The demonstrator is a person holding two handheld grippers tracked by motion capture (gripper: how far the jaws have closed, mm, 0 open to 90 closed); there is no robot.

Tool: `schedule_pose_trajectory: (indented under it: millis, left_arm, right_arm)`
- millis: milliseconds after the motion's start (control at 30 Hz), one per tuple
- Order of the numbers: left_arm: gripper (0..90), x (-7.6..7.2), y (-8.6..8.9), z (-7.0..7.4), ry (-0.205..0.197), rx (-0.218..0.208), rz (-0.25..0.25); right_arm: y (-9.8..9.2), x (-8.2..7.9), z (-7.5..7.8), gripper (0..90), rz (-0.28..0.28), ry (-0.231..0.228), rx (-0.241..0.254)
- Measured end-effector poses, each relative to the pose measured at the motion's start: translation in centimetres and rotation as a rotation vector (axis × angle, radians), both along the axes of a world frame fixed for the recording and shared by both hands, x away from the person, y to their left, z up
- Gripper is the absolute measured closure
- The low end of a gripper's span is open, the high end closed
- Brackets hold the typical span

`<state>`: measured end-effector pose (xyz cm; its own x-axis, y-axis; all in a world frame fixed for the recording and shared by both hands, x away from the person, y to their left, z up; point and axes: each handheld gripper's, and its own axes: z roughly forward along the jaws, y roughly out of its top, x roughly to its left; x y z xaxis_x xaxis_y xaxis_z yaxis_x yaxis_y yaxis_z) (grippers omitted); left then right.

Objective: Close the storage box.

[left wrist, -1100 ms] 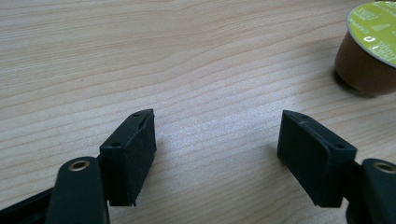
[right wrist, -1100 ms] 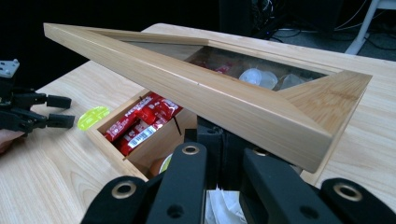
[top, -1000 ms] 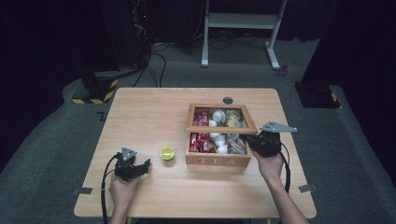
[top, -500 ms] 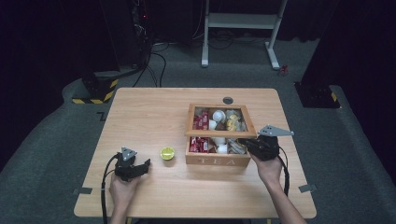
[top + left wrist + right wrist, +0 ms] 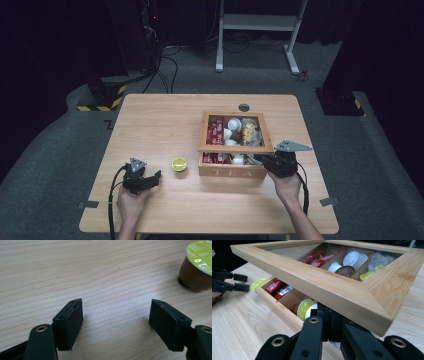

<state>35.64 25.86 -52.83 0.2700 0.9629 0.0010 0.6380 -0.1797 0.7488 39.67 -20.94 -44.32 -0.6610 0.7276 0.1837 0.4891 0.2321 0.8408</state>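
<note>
A wooden box marked TEA point(image 5: 231, 172) stands right of the table's middle. It holds red sachets, capsules and tea bags. Its glass-paned lid point(image 5: 236, 149) point(image 5: 332, 282) is tilted, with the front edge lifted a little off the box's front wall point(image 5: 277, 310). My right gripper point(image 5: 261, 161) point(image 5: 329, 323) is shut on that front edge near its right corner. Left of the box, a brown capsule with a green top point(image 5: 179, 164) point(image 5: 198, 267) point(image 5: 258, 283) sits on the table. My left gripper point(image 5: 154, 177) point(image 5: 116, 320) rests low beside it, open and holding nothing.
A small dark round hole point(image 5: 244, 107) lies in the wooden table point(image 5: 150, 125) behind the box. Beyond the far edge are cables, a yellow-black striped base point(image 5: 100, 97) and a white stand point(image 5: 257, 30) on grey carpet.
My right gripper has come down and towards the near edge with the lid's front edge, so the gap over the front row is narrower. The left gripper has stayed put.
</note>
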Motion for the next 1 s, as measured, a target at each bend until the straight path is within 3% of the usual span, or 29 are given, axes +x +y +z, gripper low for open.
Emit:
schedule_pose_trajectory:
  millis: [1000]
  left_arm:
    - [26.0,0.0,0.0,0.0,0.003,0.003,0.002]
  right_arm:
    - [-0.4,-1.5,-2.2,88.9,0.018,0.055,-0.009]
